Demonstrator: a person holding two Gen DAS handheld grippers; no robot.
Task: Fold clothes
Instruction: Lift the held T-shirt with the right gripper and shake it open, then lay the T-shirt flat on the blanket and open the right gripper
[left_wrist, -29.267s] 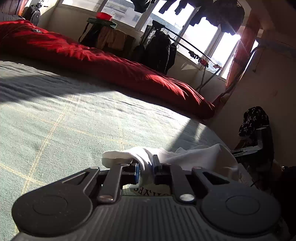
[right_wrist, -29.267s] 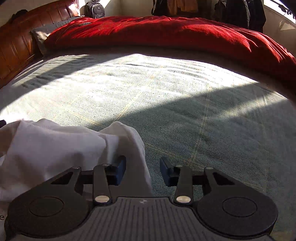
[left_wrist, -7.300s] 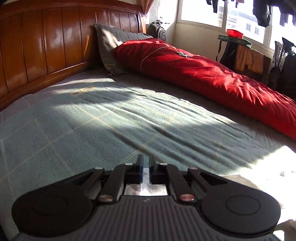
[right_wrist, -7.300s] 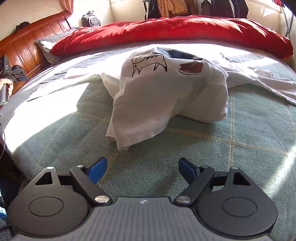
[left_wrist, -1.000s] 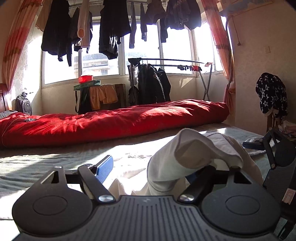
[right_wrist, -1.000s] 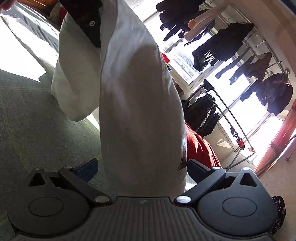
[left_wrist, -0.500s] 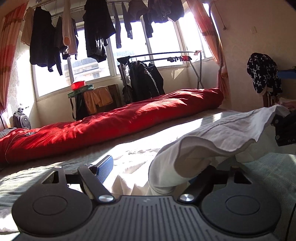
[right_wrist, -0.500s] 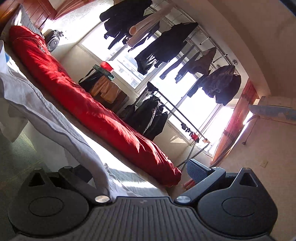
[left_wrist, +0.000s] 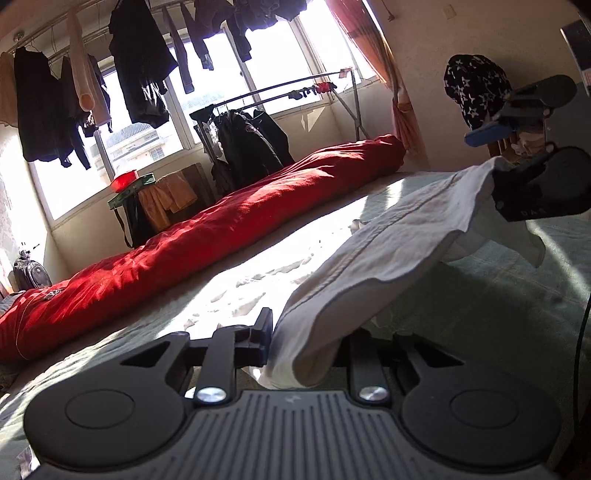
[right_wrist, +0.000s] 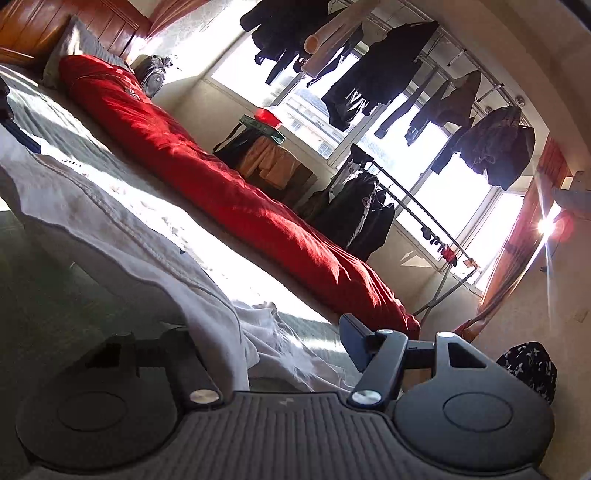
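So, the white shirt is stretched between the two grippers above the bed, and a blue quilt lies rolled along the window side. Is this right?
Not quite: the quilt is red, not blue, as the left wrist view shows. The rest holds: the white shirt hangs between the left gripper and the right gripper above the bed, both closing on the cloth between their jaws.

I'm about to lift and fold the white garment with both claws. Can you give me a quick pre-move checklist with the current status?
1. Left claw grip on white garment: ok; jaws closing, bunched cloth between them.
2. Right claw grip: not ok; jaws closing, cloth draped over one finger, other pad clear of it.
3. Hem spanning claw to claw: ok, slight sag.
4. Garment clear of red quilt: ok.
5. Rest of garment flat on bed: cannot tell, glare.
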